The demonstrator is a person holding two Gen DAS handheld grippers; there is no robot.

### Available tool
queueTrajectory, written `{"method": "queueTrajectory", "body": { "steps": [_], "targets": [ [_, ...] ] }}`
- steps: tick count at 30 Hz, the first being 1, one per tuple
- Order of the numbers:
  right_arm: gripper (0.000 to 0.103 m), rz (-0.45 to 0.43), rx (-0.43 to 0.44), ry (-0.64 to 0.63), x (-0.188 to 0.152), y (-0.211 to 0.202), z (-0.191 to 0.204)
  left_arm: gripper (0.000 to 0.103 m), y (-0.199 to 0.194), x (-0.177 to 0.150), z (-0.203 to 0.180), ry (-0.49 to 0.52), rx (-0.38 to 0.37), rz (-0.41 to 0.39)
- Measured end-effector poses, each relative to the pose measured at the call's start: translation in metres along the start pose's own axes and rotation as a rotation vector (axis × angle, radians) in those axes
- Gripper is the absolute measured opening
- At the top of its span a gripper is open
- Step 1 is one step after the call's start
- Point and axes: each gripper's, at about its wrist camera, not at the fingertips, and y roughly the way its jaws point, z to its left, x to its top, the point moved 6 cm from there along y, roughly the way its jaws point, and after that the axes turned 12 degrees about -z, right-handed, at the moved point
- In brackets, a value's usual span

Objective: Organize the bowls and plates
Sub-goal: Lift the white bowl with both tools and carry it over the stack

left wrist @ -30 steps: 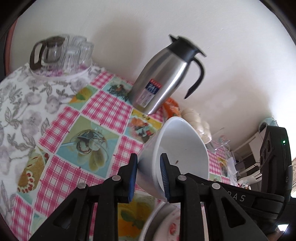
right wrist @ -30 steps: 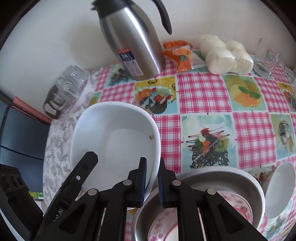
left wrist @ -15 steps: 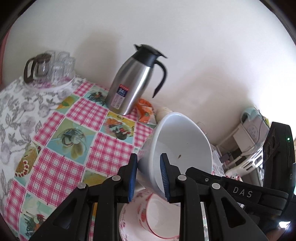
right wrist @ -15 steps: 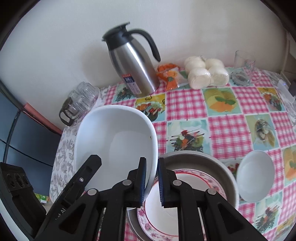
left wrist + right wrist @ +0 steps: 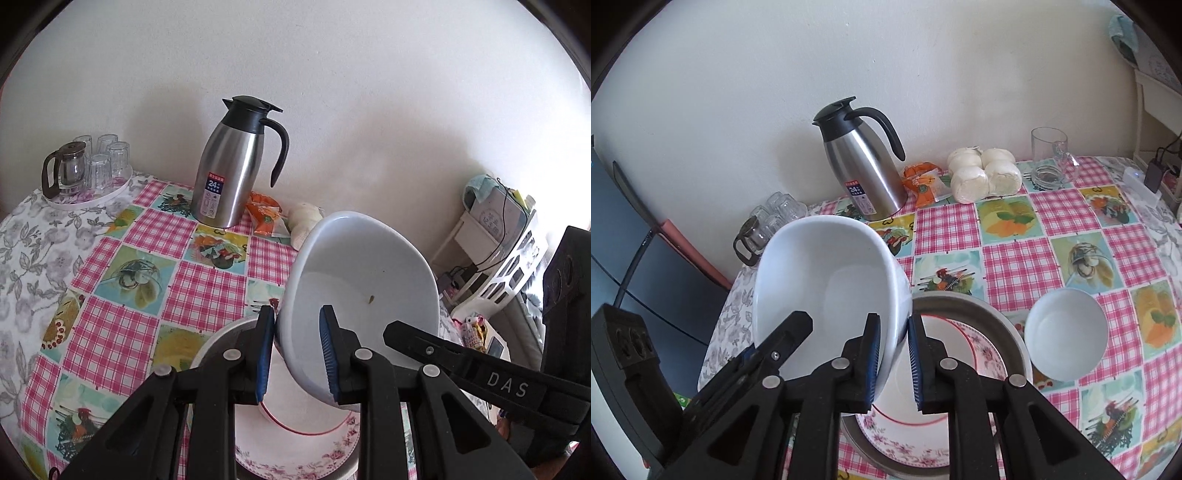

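Observation:
A large white bowl [image 5: 362, 280] [image 5: 827, 280] hangs tilted in the air, gripped at opposite rims. My left gripper [image 5: 296, 321] is shut on its rim. My right gripper [image 5: 892, 326] has the opposite rim between its pads, which still touch it while the jaws are opening. Below the bowl a metal pan [image 5: 1004, 325] [image 5: 221, 339] stands on the checked tablecloth. In it lies a floral plate [image 5: 982, 358] [image 5: 295, 450] with a red-rimmed dish on top. A small white bowl [image 5: 1065, 334] rests just right of the pan.
A steel thermos jug [image 5: 229, 177] [image 5: 864, 173] stands by the wall, with an orange snack packet [image 5: 923, 181] and white buns [image 5: 982, 173] beside it. A tray of glasses [image 5: 88, 173] is far left, a glass mug [image 5: 1049, 158] far right.
Both grippers rose and drew back from the wall with the big bowl. The pan, the plate and the small bowl came into fuller view. The right pads stand slightly wider apart.

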Motion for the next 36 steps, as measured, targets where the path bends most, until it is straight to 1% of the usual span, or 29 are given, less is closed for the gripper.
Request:
{"method": "queueTrajectory", "body": {
  "steps": [5, 7, 15, 19, 26, 31, 36],
  "targets": [
    [0.017, -0.034, 0.019, 0.034, -0.011, -0.011, -0.010, 0.026, -0.005, -0.008, -0.011, 0.052, 0.013, 0.001],
    [0.017, -0.037, 0.019, 0.034, -0.014, -0.012, -0.013, 0.026, -0.006, -0.009, -0.014, 0.071, 0.022, 0.004],
    [0.017, -0.047, 0.026, 0.040, -0.019, -0.015, -0.025, 0.026, -0.006, -0.011, -0.027, 0.108, 0.020, 0.007],
    [0.017, -0.035, 0.039, 0.065, -0.021, -0.016, -0.033, 0.026, -0.006, -0.014, -0.030, 0.108, 0.013, 0.020],
    [0.018, -0.021, 0.039, 0.068, -0.024, -0.017, -0.037, 0.026, -0.004, -0.018, -0.032, 0.114, 0.022, 0.043],
    [0.018, -0.008, 0.028, 0.065, -0.027, -0.015, -0.039, 0.026, 0.001, -0.024, -0.028, 0.097, 0.031, 0.084],
    [0.019, 0.031, 0.015, 0.068, -0.034, -0.006, -0.041, 0.026, 0.008, -0.032, -0.023, 0.086, 0.051, 0.126]
  ]
}}
